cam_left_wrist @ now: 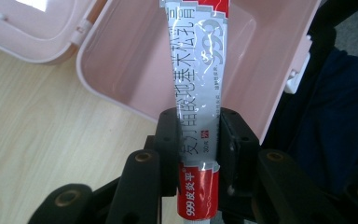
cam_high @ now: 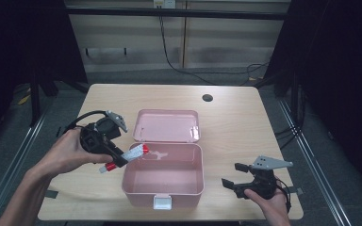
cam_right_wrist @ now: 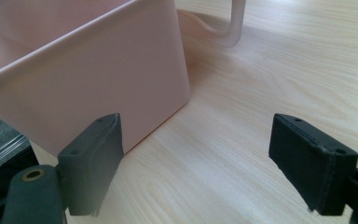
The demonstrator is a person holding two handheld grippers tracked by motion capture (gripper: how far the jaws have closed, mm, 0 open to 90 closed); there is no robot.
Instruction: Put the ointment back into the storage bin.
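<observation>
Your pale wooden table (cam_high: pixel 235 127) shows a fine straight grain under a smooth, faintly sheened finish, clearest in the right gripper view. The pink plastic box (cam_high: pixel 162 181) in front of you looks smooth and satin, its walls softly reflecting light, and its open pink plastic lid (cam_high: pixel 167 126) has the same finish. The silver-and-red foil-like tube (cam_left_wrist: pixel 196 102) clamped in your left gripper (cam_left_wrist: pixel 198 154) is glossy and slightly crinkled, with bright glare on its printed skin. Your right gripper (cam_right_wrist: pixel 214 158) has matt black plastic jaws with dull, rubbery-looking pads (cam_right_wrist: pixel 307 163), and the grey three-cornered plate (cam_high: pixel 272 163) on top looks flat and matt.
</observation>
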